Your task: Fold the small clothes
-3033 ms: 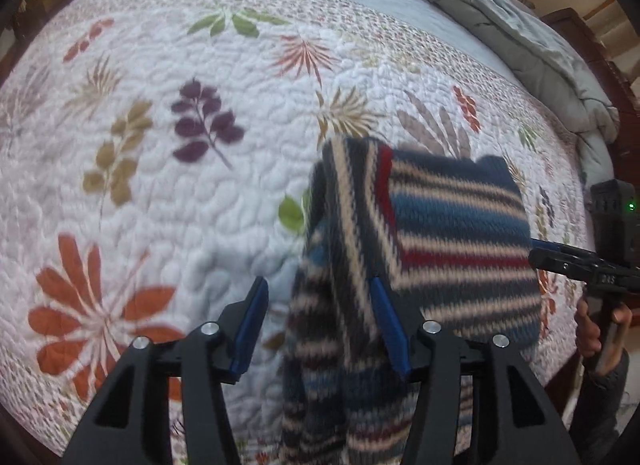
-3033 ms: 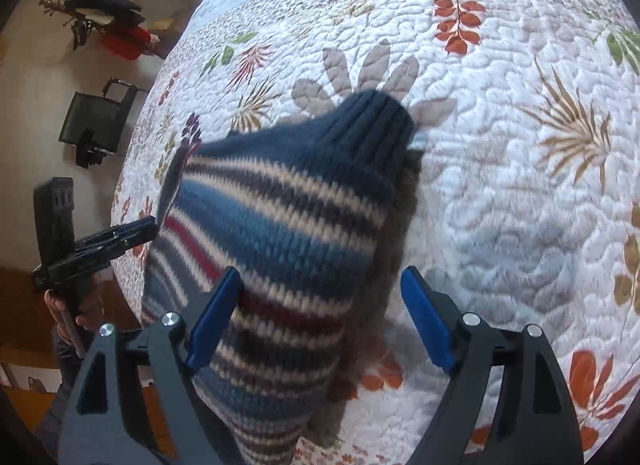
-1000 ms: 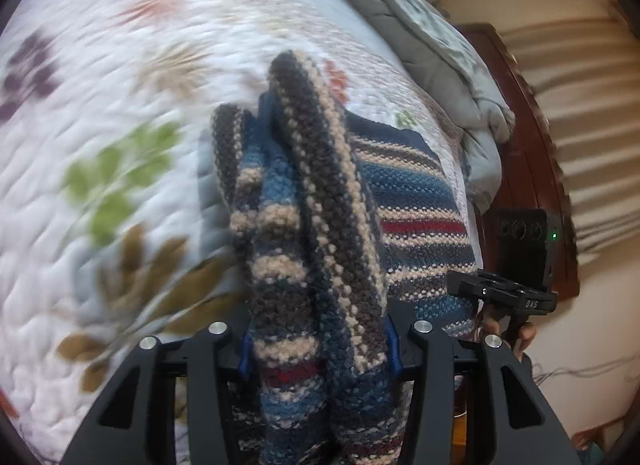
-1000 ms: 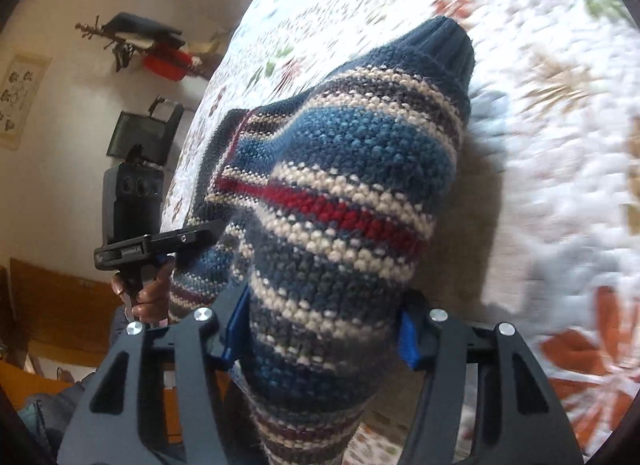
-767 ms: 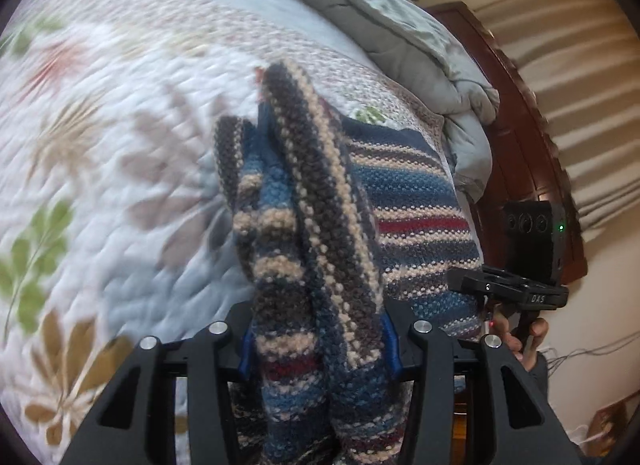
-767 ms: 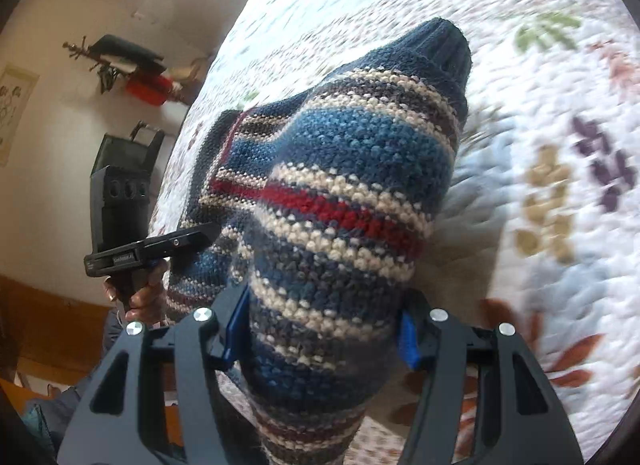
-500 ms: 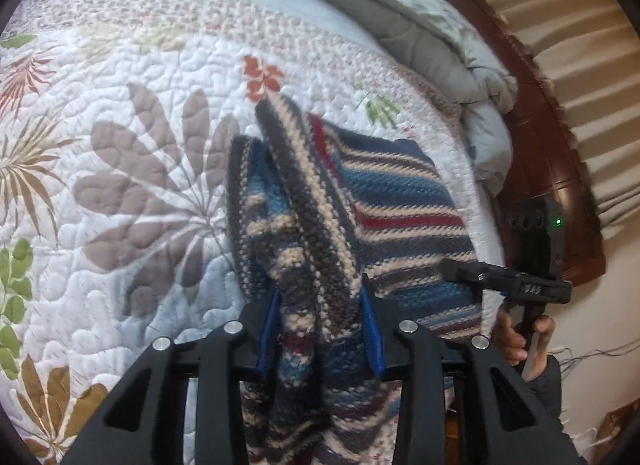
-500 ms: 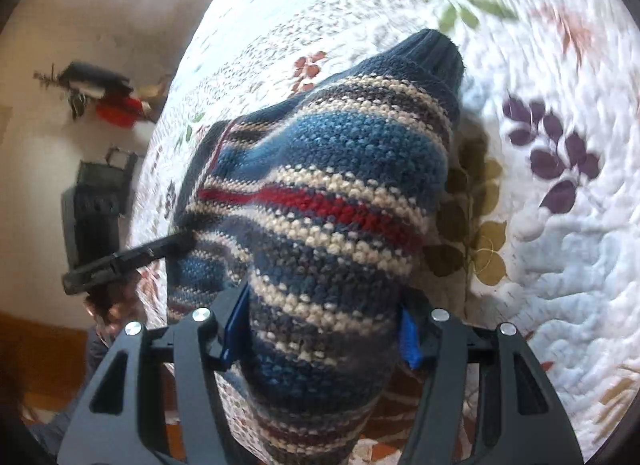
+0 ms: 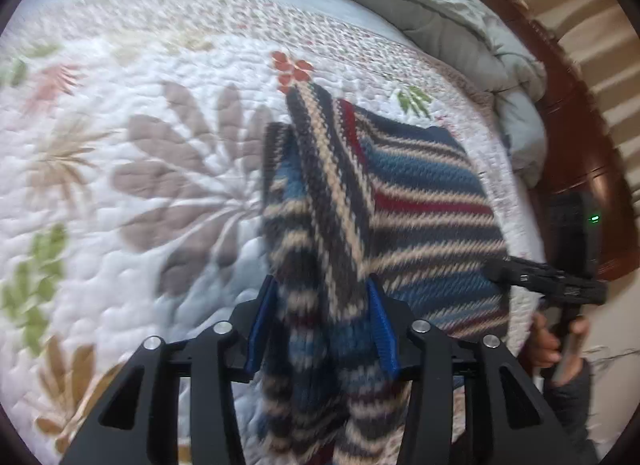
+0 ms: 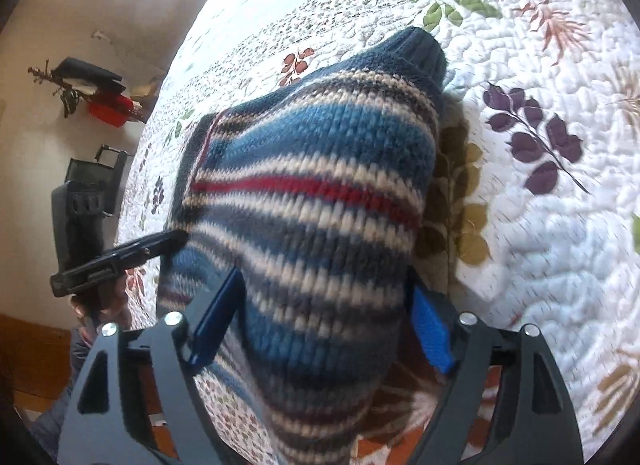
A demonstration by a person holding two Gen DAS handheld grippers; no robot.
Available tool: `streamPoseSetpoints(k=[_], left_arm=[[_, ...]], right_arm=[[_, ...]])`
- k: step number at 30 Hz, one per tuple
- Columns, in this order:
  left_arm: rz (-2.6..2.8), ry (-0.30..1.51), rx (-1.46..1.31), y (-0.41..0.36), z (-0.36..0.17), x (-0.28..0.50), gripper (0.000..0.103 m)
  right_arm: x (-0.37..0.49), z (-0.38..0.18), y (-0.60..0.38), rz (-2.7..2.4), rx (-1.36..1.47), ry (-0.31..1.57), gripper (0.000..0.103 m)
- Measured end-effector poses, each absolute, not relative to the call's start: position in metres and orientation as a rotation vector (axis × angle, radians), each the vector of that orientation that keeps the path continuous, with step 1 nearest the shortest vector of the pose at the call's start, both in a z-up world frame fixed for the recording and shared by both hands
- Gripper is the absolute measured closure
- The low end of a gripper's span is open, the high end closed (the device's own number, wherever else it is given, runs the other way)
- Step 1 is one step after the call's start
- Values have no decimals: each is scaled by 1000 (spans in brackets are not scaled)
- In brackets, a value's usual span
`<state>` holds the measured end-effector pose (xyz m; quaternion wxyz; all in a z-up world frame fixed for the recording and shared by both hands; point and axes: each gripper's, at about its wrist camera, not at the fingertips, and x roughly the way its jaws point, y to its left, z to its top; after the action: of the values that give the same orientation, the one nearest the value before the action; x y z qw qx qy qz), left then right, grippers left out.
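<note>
Changed since three seconds ago: both grippers, then spread and empty over the flat garment, now each hold a bunch of knit, and the near edge is lifted off the bed.

Item: striped knit sweater (image 9: 420,193), blue, cream, grey and red bands, navy ribbed cuff or hem at its far end in the right view. Location: near edge raised between the two tools; far portion appears to lie on the quilt, toward the bed's right-hand edge.

Item: left gripper (image 9: 320,321). Blue pads pressed onto a thick gathered fold of the sweater; cloth hangs below the jaws.

Item: right gripper (image 10: 320,325). Blue pads clamped on either side of a broad bundle of the same sweater. Its black body and the holding hand also show at the right of the left view.

Item: quilt (image 9: 120,145), white, leaf and flower print, covering the bed. Grey duvet (image 9: 420,13) heaped at the head, against a dark wooden headboard (image 9: 580,169).

Step in hand, as judged: carrying the gripped edge over to make a fold. Next move calls for both tools travelling forward together at equal height, laying the edge on the far part squarely, then letting go.

Containers: none in view that hold anything of the task; a red box-like object (image 10: 108,111) sits on a wall shelf, contents not discernible.
</note>
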<state>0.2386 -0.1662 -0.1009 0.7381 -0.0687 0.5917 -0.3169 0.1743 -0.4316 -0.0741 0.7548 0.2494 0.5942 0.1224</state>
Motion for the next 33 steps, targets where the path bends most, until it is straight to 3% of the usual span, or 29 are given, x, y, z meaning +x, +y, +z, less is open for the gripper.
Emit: streamPoseSetpoints(k=[7,20,21,23,24,26,29,33], left_arm=[[-550,1231,27,-162,-84,190,50],[-487,1284,-11,-151,-97,175,50],[-485,1287,-15,-152,-98,173,50],[-479,1287,-8,-154,-100,170,51],[-476,1290,-10,-156,-101,170,52],[-470,1297,-14,-157,-100,170,54],[-458,1295,-13,-159,-96,169,55],[-443,1284,14,-161,-102,169,52]], right_arm=[[147,-68,-416,169,410,1363,22],[125,-79,-388,115,367,1440,22],[123,-83,-384,128,365,1454,24],[124,-90,-380,135,368,1471,44],[124,-94,-379,148,388,1481,48],[123,-93,-379,151,390,1479,66],[119,-83,-381,176,401,1460,74],[116,-85,-385,174,414,1462,74]])
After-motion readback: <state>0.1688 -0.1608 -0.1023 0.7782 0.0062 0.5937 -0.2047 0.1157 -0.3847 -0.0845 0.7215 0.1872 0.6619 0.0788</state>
